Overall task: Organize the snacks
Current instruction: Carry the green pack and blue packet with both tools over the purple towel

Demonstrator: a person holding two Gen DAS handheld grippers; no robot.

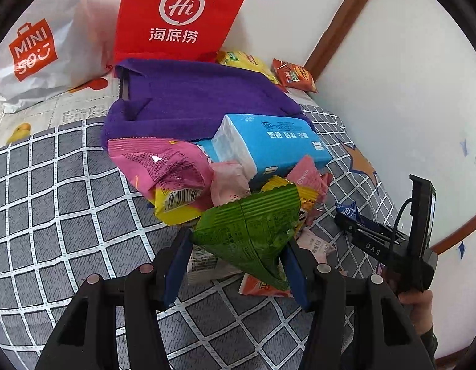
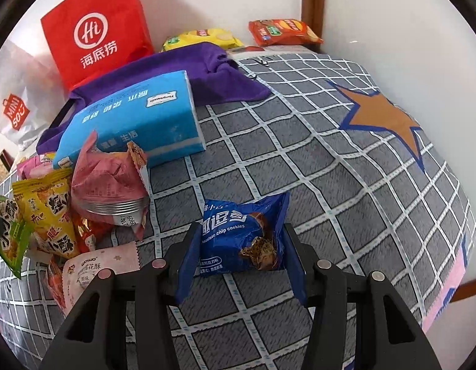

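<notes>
My left gripper (image 1: 238, 265) is shut on a green snack packet (image 1: 253, 231), held above a pile of snacks (image 1: 182, 178) on the checked bedspread. The packet's green corner (image 2: 10, 237) also shows at the left edge of the right wrist view. My right gripper (image 2: 241, 259) is shut on a blue chocolate chip cookie packet (image 2: 241, 237), lifted over the bedspread (image 2: 330, 169). In the left wrist view the right gripper (image 1: 345, 215) appears at the right with the blue packet (image 1: 347, 211) at its tip. A blue tissue pack (image 1: 268, 145) lies behind the pile.
A purple towel (image 1: 191, 98) lies behind the tissue pack. A red bag (image 1: 179, 18) and a white Miniso bag (image 1: 37, 46) stand against the wall. Yellow (image 2: 204, 38) and orange (image 2: 284, 32) chip bags lie in the far corner. A person's hand (image 1: 418, 308) holds the right gripper.
</notes>
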